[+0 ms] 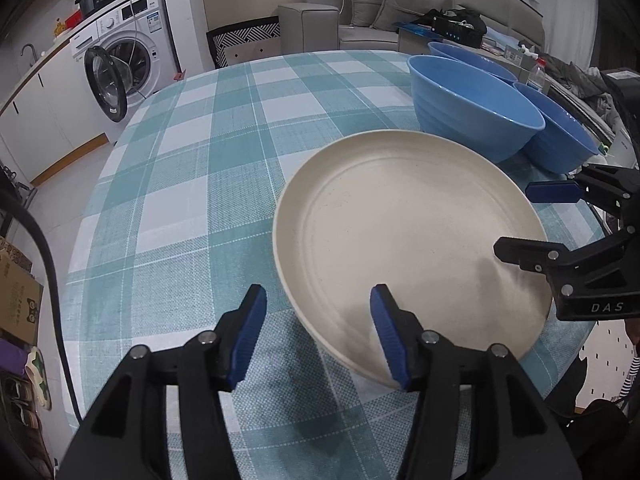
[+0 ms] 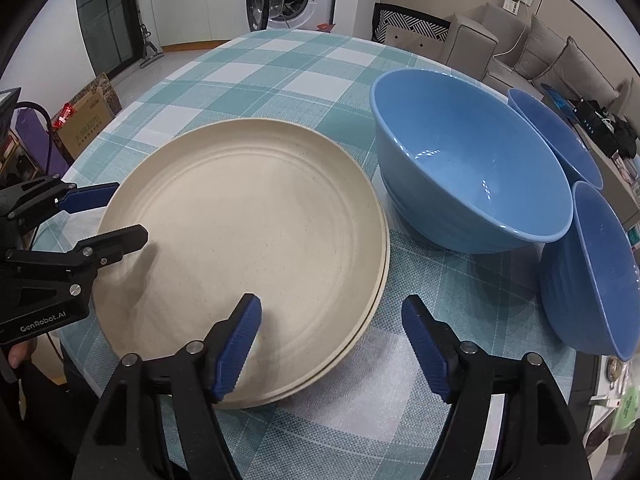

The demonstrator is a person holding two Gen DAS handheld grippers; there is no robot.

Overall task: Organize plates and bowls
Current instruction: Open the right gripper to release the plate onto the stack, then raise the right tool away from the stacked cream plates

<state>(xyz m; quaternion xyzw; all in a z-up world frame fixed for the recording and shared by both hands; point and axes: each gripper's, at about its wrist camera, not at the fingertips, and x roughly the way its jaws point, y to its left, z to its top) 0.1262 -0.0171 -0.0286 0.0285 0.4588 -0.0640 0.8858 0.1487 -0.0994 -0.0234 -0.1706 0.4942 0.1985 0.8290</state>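
While both sets of tongs hang over the near rim of a stack of plates, this is how the scene lies.

Left tongs (image 1: 318, 334): spread apart and pinching nothing. One blue pad sits over the tablecloth, the other over the plate's near edge, so the rim lies between them untouched.

Right tongs (image 2: 332, 346): spread wider, also holding nothing. The left pad hovers over the plate's near rim; the right pad is over bare cloth.

Why they sit so: with each pair straddling the rim from opposite sides and neither pressing on it, the plate looks set down and let go, though that is a judgement.

Plates (image 2: 244, 236): cream, round, lying flat on the near part of the table. The right camera shows a second rim just under the top one, so at least two are stacked; stacking keeps like with like.

Large bowl (image 2: 472, 168): blue, upright, just right of and beyond the plates, very close to them.

Two more bowls (image 2: 592, 276): blue, further right, one near and one far. Whether they tilt or the lens bends them I cannot tell. They are not nested.

Table (image 1: 192, 184): covered in a teal and white check cloth, bare on its left and far parts.

Likely next: gathering the bowls into one stack.

Background: a washing machine (image 1: 124, 64) with its door open, and a grey sofa.
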